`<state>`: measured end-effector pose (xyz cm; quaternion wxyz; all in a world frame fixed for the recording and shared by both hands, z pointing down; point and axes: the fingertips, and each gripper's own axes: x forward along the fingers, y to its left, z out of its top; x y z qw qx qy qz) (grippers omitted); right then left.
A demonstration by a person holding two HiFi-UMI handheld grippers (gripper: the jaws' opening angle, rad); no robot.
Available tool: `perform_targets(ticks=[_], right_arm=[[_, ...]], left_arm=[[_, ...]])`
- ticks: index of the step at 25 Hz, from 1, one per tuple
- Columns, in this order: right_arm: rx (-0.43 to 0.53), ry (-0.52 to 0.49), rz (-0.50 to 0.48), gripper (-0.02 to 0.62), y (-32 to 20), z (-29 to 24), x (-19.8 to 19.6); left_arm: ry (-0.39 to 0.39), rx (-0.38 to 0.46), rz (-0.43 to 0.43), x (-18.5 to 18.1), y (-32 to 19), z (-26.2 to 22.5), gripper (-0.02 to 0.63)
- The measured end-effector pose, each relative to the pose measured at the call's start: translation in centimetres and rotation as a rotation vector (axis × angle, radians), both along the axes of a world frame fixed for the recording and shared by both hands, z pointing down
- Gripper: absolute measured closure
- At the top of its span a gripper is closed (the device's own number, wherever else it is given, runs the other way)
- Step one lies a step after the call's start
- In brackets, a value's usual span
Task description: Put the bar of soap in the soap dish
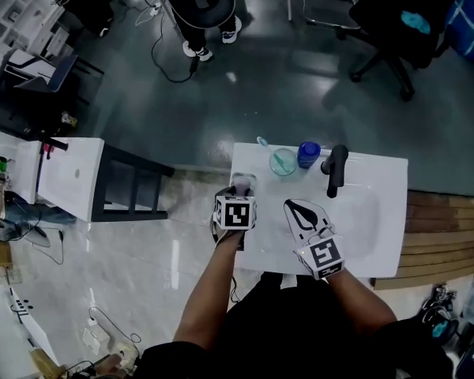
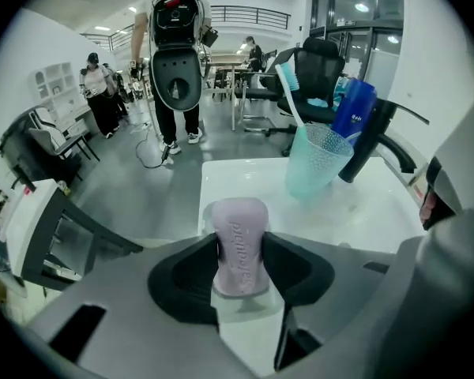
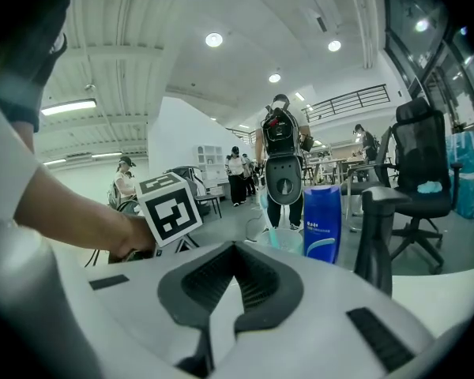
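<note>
My left tool (image 2: 241, 247) grips the bar of soap (image 2: 239, 223) just above the clear soap dish (image 1: 243, 181) at the sink's (image 1: 383, 212) left edge, so next I lower it in and let go.

Cup (image 1: 283, 163) stands left of bottle (image 1: 308, 154), faucet (image 1: 336, 170) right of both, along the tabletop's (image 1: 385, 231) far edge; bar of soap (image 2: 240, 245) at its left edge.
</note>
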<state>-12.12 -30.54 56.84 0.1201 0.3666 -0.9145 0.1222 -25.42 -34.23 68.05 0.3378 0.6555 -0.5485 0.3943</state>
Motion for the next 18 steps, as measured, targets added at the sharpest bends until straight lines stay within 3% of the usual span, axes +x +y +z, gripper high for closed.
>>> perform_targets(ticks=[18], right_arm=[[0.021, -0.041, 0.01, 0.58, 0.3, -3.2, 1.4]], left_arm=[[-0.011, 0.003, -0.029, -0.3, -0.5, 0.5, 0.413]])
